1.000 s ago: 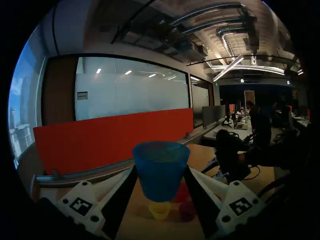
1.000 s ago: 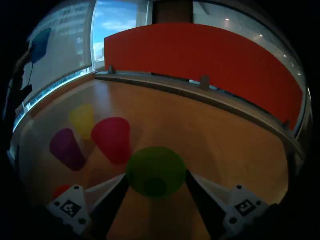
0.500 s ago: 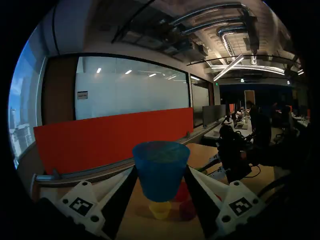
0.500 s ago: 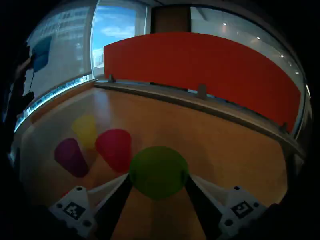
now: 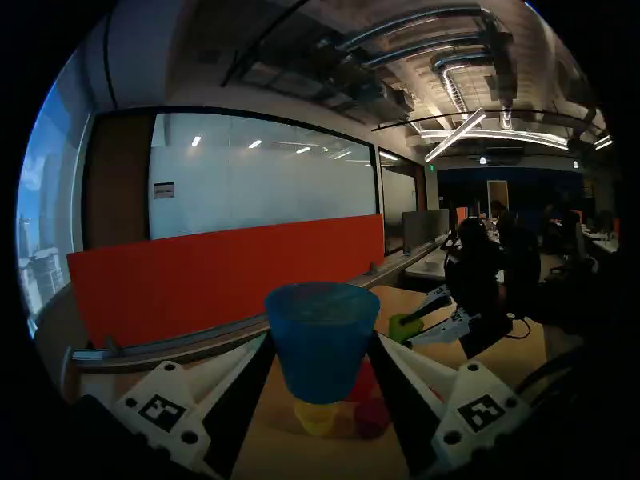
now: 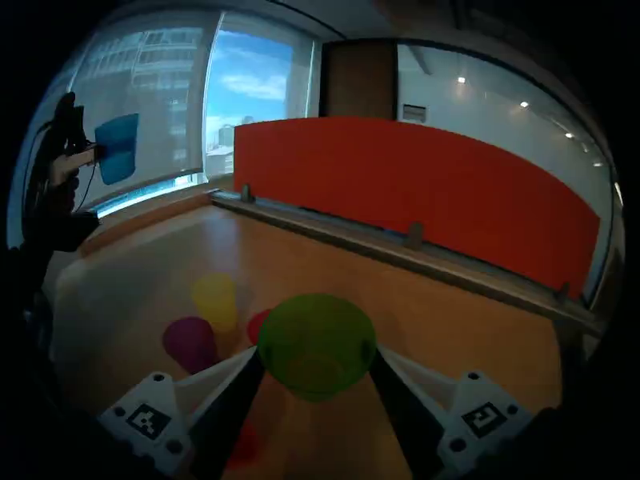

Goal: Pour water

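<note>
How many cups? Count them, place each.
5: blue cup in left gripper, green cup in right gripper; yellow, purple, red cups on the table; others may be hidden.

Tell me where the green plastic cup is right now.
Right gripper view, low centre: the green plastic cup is clamped in the right hand-held gripper, right of the purple plastic cup.

We can read no words or numbers. A small sign (image 5: 164, 190) on the glass wall (image 5: 264, 188), near ten o'clock in the left gripper view, is too small to make out. The square markers (image 5: 162, 412) on the left gripper (image 5: 320, 346) bear black-and-white patterns, not letters.
</note>
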A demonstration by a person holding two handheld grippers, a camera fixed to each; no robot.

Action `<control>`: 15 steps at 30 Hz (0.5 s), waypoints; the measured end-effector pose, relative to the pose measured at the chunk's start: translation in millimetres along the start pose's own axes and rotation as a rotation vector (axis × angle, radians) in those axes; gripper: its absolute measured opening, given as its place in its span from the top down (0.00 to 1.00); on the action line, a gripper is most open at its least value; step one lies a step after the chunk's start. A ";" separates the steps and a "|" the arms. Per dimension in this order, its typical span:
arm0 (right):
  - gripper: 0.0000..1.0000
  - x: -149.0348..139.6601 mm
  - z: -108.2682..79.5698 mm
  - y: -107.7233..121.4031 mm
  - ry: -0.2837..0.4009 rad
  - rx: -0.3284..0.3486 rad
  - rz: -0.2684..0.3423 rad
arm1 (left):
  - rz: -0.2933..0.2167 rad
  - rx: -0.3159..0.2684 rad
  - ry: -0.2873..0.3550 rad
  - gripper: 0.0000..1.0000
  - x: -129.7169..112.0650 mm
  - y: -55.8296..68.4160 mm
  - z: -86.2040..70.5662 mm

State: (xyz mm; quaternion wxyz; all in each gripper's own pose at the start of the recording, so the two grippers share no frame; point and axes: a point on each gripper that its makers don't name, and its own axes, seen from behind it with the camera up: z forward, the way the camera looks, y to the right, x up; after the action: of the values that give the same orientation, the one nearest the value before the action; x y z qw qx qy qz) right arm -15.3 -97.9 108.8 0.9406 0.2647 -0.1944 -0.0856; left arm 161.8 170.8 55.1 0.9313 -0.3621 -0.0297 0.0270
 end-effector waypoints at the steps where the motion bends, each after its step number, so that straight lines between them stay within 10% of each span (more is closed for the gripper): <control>1: 0.10 4.0 -2.5 -3.8 0.008 0.004 -0.004 | 0.000 0.000 -0.001 0.19 -0.3 0.1 -1.0; 15: 0.10 49.1 -35.8 -47.7 0.117 0.066 -0.021 | -0.005 0.010 0.007 0.19 1.9 1.0 -18.3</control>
State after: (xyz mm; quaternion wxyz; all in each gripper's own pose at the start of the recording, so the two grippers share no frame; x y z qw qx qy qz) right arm 41.3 -134.5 71.1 0.9403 0.3022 -0.1388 -0.0732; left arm 165.0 159.3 41.0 0.9332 -0.3577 -0.0275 0.0235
